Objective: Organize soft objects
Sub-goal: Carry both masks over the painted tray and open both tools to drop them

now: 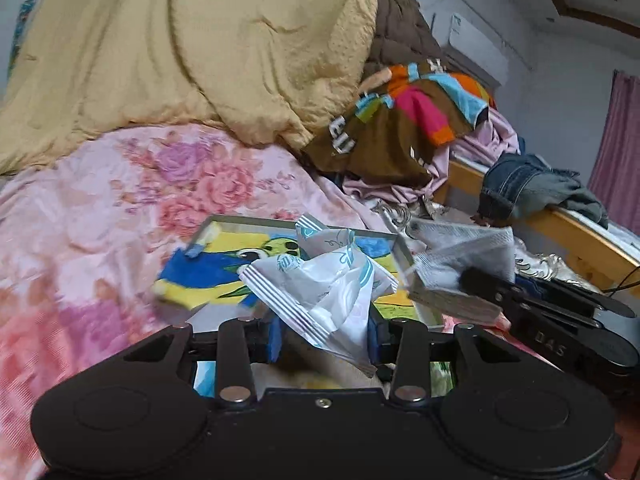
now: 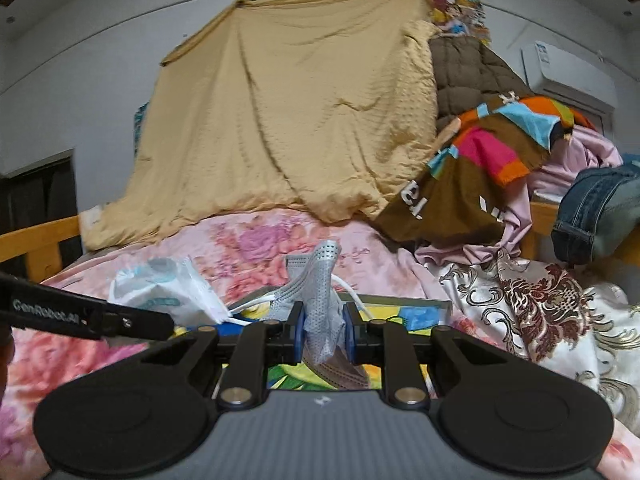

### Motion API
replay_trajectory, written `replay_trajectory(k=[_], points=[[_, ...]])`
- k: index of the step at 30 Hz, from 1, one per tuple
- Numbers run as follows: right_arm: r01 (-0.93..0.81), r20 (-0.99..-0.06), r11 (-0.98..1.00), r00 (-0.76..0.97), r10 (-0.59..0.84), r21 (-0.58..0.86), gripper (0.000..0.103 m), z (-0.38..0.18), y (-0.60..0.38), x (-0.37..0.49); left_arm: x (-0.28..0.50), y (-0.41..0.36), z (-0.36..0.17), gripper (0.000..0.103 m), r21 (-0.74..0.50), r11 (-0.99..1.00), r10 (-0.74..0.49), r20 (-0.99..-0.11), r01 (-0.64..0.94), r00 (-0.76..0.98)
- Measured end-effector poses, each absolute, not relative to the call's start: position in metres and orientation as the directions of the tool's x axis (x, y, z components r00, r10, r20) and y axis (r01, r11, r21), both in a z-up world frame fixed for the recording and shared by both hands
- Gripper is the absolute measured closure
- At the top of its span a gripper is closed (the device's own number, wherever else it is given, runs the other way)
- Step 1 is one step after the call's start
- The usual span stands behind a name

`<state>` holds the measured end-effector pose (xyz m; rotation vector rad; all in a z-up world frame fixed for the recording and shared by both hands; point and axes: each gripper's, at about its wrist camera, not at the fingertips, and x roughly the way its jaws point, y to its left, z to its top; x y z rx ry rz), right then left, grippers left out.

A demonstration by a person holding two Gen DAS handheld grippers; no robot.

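Left gripper [image 1: 326, 330] jaws clamp tissue packet [image 1: 320, 280]; right gripper [image 2: 323, 330] jaws clamp face mask [image 2: 320, 296].

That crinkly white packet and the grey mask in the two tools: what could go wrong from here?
The left tool pinches the white packet only at its crumpled lower end, so it might slip out. The right tool holds the grey mask by a fold; its white ear loop hangs loose and could snag on the picture frame below.

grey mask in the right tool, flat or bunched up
Bunched up: the grey mask stands crumpled and twisted between the right tool's blue pads.
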<state>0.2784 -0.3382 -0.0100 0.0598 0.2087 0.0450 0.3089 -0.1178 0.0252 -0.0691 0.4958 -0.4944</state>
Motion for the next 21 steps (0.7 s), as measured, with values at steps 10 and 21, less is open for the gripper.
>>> replay_trajectory(k=[10,21], points=[[0.084,-0.363,0.967,0.932,0.01,0.242,0.082,-0.035,-0.385,0.345,0.402,-0.179,0.0,0.062,-0.169,0.892,-0.441,-0.534,0.419,0.722],[0.137,-0.514,0.909,0.853,0.095,0.394,0.08,-0.06,-0.409,0.371,0.45,-0.212,-0.04,0.061,-0.109,0.917,-0.358,-0.653,0.385,0.668]])
